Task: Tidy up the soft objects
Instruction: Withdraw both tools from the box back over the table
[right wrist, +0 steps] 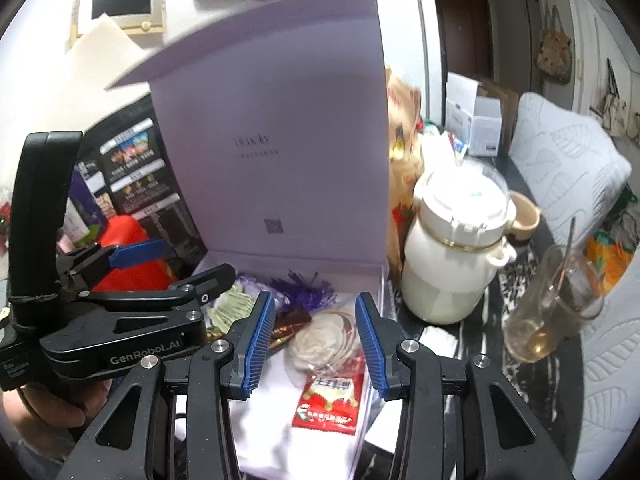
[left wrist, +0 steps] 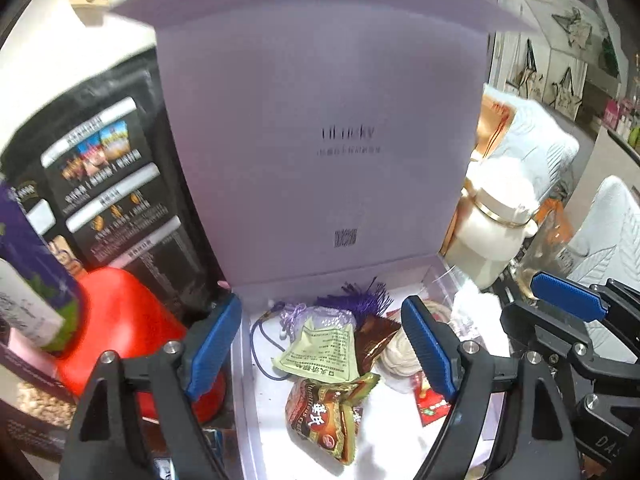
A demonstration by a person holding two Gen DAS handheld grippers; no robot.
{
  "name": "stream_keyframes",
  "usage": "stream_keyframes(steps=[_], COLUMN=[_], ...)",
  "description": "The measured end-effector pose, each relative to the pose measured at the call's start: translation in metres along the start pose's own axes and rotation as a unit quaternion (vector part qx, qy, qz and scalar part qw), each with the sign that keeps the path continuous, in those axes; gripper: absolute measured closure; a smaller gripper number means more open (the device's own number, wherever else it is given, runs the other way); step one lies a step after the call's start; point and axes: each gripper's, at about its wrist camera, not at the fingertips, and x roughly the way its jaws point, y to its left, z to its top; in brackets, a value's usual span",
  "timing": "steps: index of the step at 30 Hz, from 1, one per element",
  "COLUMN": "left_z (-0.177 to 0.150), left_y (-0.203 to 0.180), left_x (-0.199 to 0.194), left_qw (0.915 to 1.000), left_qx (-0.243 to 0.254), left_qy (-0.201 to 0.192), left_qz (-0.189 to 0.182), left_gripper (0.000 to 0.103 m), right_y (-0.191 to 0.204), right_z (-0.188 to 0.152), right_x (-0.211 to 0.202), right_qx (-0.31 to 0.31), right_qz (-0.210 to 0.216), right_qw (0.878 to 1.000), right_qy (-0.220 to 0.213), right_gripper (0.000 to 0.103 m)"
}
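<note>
A lilac box [left wrist: 245,400] stands with its lid [left wrist: 320,120] upright. Inside lie a purple tasselled sachet [left wrist: 332,312], a green paper packet [left wrist: 320,354], a brown snack pack [left wrist: 328,416], a cream fabric rosette [right wrist: 320,340] and a red packet [right wrist: 330,402]. My left gripper [left wrist: 320,320] hovers open over the box, nothing between its blue pads [left wrist: 212,344]. Over the box's right part my right gripper [right wrist: 315,320] is open too, its pads [right wrist: 370,344] on either side of the rosette and above it, apart from it. Each gripper also shows in the other's view: the right gripper [left wrist: 568,304] and the left gripper [right wrist: 160,264].
A black snack bag [left wrist: 120,184], a red object [left wrist: 128,328] and a purple carton [left wrist: 28,264] crowd the box's left side. On the right stand a white jar [right wrist: 452,264], a glass with a spoon [right wrist: 552,312] and a quilted cushion [right wrist: 568,168].
</note>
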Motion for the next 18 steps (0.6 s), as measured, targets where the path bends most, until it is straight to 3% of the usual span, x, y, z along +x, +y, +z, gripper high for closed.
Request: stream_keyframes(steps=[18], left_z=[0.014], left_y=[0.004], left_x=[-0.126], left_qw=[0.9948], left_qx=[0.002], left_qy=[-0.101], left_qz=[-0.012], left_gripper=[0.021], right_y=[0.026], right_z=[0.014], right_x=[-0.101], right_qx=[-0.025], right_qz=[0.001], right_qw=[0.997], right_qy=[-0.079], right_gripper=[0.061])
